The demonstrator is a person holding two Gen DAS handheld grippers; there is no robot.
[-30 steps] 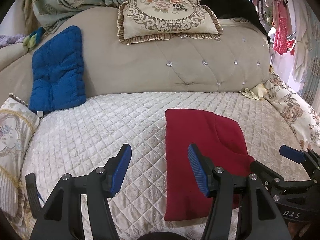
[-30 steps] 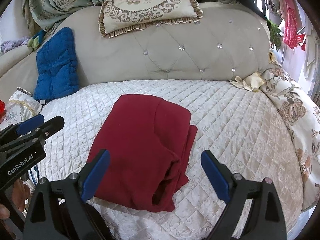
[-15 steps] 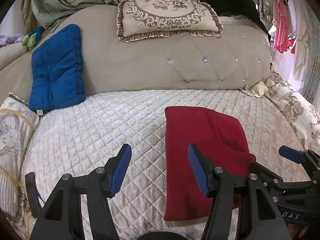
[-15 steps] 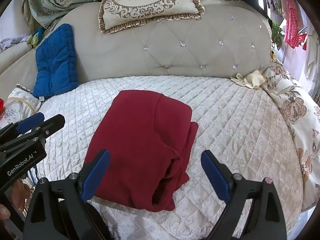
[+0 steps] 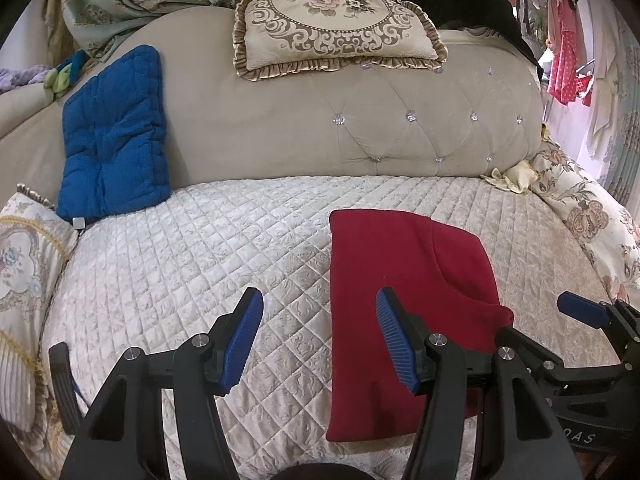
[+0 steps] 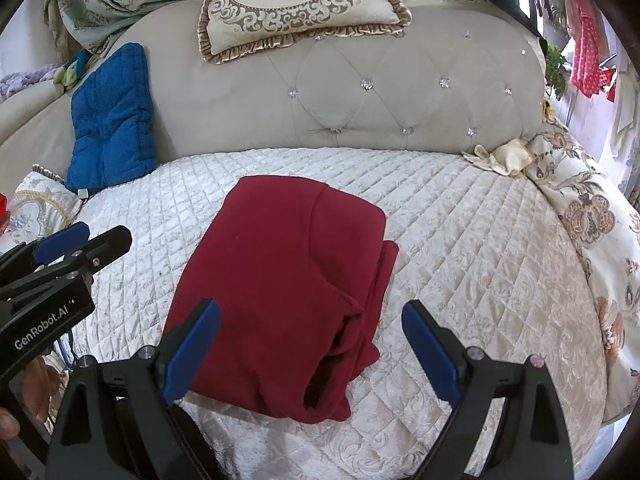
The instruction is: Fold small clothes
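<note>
Garment (image 6: 280, 280), red and already folded, lies mid-bed (image 6: 460, 260). Left tool (image 5: 318, 336) and right tool (image 6: 312, 344) hover over its near edge, jaws apart, empty; best square the loose right-hand layers.

Left gripper (image 5: 319, 326) held low, jaws parted, nothing gripped. Right gripper (image 6: 311, 338) angled downward, jaws spread wide, empty.
</note>
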